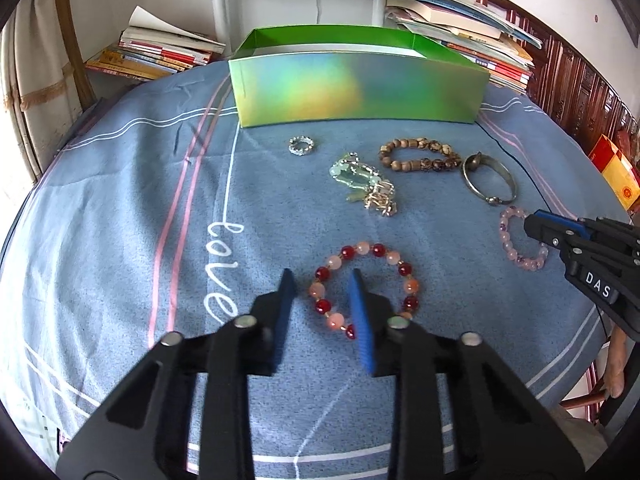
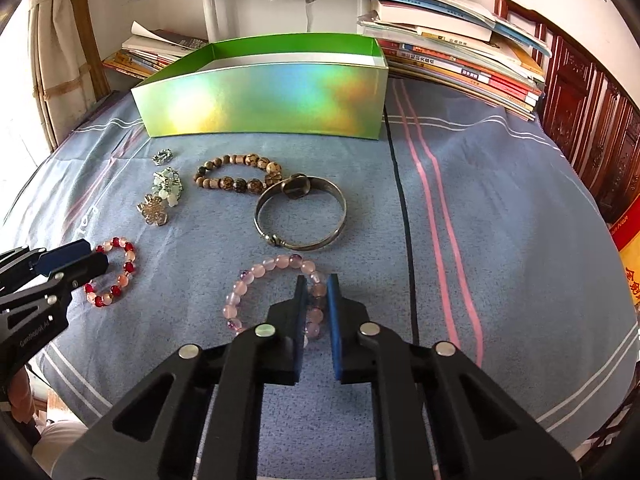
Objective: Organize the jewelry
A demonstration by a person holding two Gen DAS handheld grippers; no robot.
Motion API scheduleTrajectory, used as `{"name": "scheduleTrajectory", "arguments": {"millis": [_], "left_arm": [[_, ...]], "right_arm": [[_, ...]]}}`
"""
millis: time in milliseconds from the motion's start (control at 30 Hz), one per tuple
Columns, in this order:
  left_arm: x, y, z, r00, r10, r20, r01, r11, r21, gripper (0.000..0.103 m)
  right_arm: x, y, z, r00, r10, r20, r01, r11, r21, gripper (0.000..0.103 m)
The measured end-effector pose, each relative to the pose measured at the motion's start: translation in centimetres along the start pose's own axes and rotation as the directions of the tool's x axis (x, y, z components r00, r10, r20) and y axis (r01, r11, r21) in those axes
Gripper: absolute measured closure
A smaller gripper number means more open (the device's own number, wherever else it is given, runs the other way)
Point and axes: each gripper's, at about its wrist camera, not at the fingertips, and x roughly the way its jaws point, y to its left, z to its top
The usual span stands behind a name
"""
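Note:
A red and pink bead bracelet (image 1: 384,256) lies on the blue cloth. My left gripper (image 1: 322,280) is open, its fingers straddling the bracelet's near left side. It also shows in the right wrist view (image 2: 86,256) by the same bracelet (image 2: 124,276). A pale pink bead bracelet (image 2: 248,280) lies in front of my right gripper (image 2: 318,284), whose jaws stand close on either side of its right beads. Whether they grip is unclear. That gripper (image 1: 534,226) also shows at the pink bracelet (image 1: 506,236). The green holographic box (image 1: 360,88) stands open behind.
A brown wooden bead bracelet (image 2: 236,176), a metal bangle (image 2: 300,216), a green charm cluster (image 1: 360,180) and a small sparkly ring (image 1: 303,145) lie between me and the box (image 2: 260,100). Book stacks (image 2: 460,60) stand behind. A red box (image 1: 616,168) sits far right.

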Motion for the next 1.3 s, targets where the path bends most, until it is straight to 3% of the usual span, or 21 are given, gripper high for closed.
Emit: {"name": "scheduleTrajectory", "arguments": {"millis": [67, 167, 467, 833, 1000, 1067, 1300], "left_arm": [[0.0, 0.3, 0.1, 1.0, 0.002, -0.004, -0.002, 1.0, -0.014, 0.09], [0.1, 0.7, 0.3, 1.0, -0.005, -0.009, 0.005, 0.999, -0.031, 0.093], [-0.2, 1.7, 1.1, 1.0, 0.006, 0.006, -0.005, 0.999, -0.053, 0.095], [-2.1, 2.4, 2.8, 0.998, 0.012, 0.06, -0.007, 0.997, -0.078, 0.095], [-1.1, 2.0, 2.5, 1.0, 0.01, 0.027, -0.008, 0.997, -0.077, 0.095], [-0.5, 1.9, 2.2, 1.0, 0.009, 0.01, -0.009, 0.997, -0.076, 0.095], [1.0, 2.4, 1.4, 0.999, 0.017, -0.029, -0.02, 0.996, -0.088, 0.093]], "right_arm": [[0.0, 0.1, 0.0, 1.0, 0.004, 0.002, -0.004, 1.0, -0.001, 0.091], [-0.1, 0.3, 0.0, 1.0, 0.013, 0.008, -0.013, 1.0, -0.002, 0.092], [-0.5, 0.2, 0.5, 1.0, 0.003, 0.024, -0.004, 1.0, 0.004, 0.092], [-3.2, -0.3, 2.5, 0.994, -0.016, 0.111, 0.012, 0.999, 0.035, 0.092], [-2.0, -1.3, 1.9, 0.999, -0.016, 0.051, 0.012, 0.998, 0.064, 0.088], [-1.2, -1.4, 1.5, 1.0, -0.006, 0.015, 0.004, 0.997, 0.073, 0.072], [0.1, -0.1, 0.8, 1.0, 0.017, -0.022, -0.016, 0.999, 0.041, 0.072]]}}
